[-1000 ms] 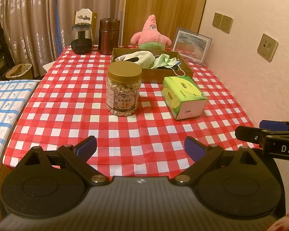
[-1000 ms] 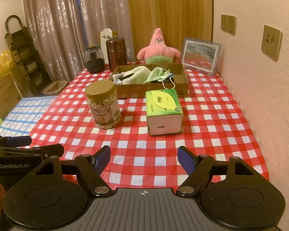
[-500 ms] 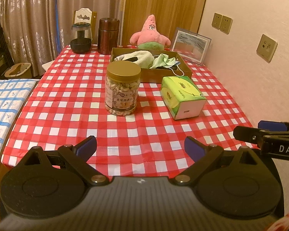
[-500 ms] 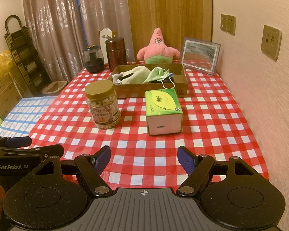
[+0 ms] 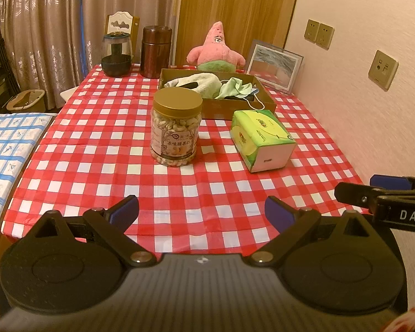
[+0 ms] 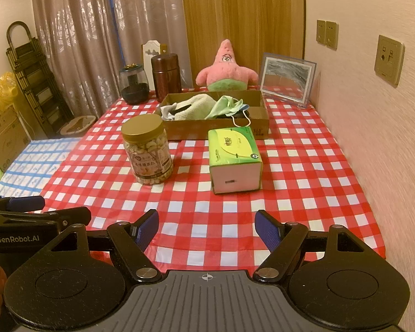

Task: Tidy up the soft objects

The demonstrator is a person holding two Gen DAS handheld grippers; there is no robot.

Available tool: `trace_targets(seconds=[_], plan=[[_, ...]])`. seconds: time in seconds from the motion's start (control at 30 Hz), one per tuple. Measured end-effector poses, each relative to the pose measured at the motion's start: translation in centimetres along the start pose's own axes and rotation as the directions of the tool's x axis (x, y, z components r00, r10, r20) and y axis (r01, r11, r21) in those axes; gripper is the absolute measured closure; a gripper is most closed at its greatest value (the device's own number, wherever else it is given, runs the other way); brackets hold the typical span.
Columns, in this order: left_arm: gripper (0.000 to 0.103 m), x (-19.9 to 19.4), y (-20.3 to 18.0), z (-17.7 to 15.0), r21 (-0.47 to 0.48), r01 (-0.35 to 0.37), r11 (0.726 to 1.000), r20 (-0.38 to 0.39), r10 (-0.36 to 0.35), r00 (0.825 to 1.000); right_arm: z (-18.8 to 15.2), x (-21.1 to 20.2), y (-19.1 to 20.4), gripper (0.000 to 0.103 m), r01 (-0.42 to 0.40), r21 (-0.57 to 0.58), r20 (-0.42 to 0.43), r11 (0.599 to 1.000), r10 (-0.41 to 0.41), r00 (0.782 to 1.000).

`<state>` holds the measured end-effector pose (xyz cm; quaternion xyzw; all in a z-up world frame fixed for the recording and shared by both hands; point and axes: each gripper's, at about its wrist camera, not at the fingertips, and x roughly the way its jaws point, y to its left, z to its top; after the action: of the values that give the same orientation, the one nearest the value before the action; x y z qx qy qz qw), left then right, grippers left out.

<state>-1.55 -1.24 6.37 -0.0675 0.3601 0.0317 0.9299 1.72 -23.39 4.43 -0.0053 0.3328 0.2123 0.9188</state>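
Note:
A shallow brown cardboard box lies far across the red-checked table. In it are a cream towel and a pale green face mask, whose ear loop hangs over the front wall. A pink star plush sits behind the box. A green tissue pack lies in front of it. My left gripper is open above the near table edge. My right gripper is open too, beside it. Neither holds anything.
A nut jar with a gold lid stands mid-table. At the far edge are a dark glass jar, a brown canister and a framed picture. A wall runs along the right. A blue-patterned surface adjoins the left.

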Motion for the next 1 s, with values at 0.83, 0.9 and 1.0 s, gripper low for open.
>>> trace_targets(seconds=[0.83, 0.9, 1.0], plan=[[0.006, -0.1, 0.46, -0.08, -0.003, 0.002, 1.0, 0.001, -0.002, 1.0, -0.03, 0.03, -0.12, 0.027, 0.002, 0.0, -0.001, 1.0, -0.002, 1.0], [0.006, -0.09, 0.51, -0.09, -0.002, 0.001, 1.0, 0.001, -0.001, 1.0, 0.0, 0.06, -0.19, 0.027, 0.001, 0.0, -0.001, 1.0, -0.001, 1.0], [0.006, -0.09, 0.49, -0.08, -0.005, 0.002, 1.0, 0.001, -0.002, 1.0, -0.01, 0.05, -0.13, 0.027, 0.001, 0.0, -0.002, 1.0, -0.001, 1.0]])
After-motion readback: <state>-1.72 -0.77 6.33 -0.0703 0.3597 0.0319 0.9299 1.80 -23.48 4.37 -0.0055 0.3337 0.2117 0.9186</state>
